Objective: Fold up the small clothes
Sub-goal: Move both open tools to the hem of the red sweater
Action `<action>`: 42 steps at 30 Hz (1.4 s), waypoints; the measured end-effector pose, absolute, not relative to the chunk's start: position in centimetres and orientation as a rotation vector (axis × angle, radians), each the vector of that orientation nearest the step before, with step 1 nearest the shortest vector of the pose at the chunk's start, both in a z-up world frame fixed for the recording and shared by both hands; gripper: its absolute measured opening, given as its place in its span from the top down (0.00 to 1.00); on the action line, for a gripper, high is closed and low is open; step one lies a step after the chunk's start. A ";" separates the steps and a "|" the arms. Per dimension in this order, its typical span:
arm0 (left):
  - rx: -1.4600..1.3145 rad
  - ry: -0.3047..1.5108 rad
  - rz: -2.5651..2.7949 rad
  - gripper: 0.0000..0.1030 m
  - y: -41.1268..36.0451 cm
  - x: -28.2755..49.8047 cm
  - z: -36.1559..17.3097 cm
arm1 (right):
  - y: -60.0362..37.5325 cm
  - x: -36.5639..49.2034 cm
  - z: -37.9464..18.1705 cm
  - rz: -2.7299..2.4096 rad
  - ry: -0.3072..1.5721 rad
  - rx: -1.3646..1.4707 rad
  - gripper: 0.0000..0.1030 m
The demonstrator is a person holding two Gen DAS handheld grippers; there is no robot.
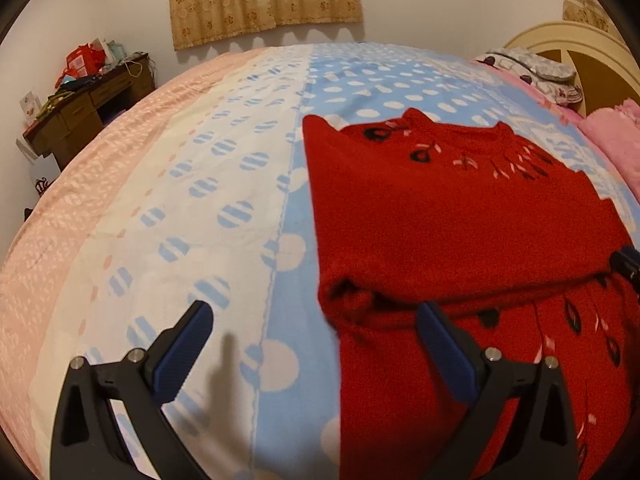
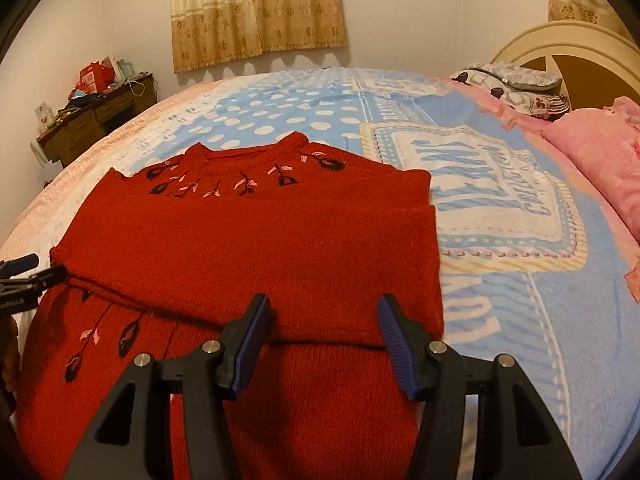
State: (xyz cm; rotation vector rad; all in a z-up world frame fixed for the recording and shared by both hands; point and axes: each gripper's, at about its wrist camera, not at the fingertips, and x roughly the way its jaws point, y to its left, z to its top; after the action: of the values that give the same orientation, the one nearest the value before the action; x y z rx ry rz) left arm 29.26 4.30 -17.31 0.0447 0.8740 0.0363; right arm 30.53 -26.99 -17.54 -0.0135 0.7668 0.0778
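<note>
Two grippers, left gripper (image 1: 316, 324) and right gripper (image 2: 320, 320), jaws apart (holding nothing), over folded red sweater (image 2: 248, 248), bed (image 1: 180, 184)

Sweater (image 2: 248, 248) lies on bed (image 2: 520, 320) (pillows (image 2: 592, 160) right).

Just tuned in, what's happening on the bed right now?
A person with a hand-held gripper in each hand is folding a red sweater on a bed with a blue dotted blanket. The sweater lies flat, collar away from the cameras, with one layer already folded across its middle. The left hand-held gripper and the right hand-held gripper both hover open over the sweater's near part, holding nothing. A pink pillow lies by the headboard.
</note>
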 end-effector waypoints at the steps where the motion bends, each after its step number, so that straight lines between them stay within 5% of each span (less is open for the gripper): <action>1: 0.043 0.874 0.034 0.00 4.3 29.1 -17.3 | -27.0 30.4 -17.5 0.079 0.767 -0.012 0.45; 42: 0.009 0.848 -0.118 0.00 1.6 15.2 -16.0 | -24.4 17.0 -18.1 0.158 0.890 -0.034 0.43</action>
State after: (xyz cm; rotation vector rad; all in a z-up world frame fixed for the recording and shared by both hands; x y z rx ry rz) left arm 15.25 1.62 -15.98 0.0091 0.8483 -0.1184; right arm 17.00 -24.43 -18.11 -0.0339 0.8899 0.1581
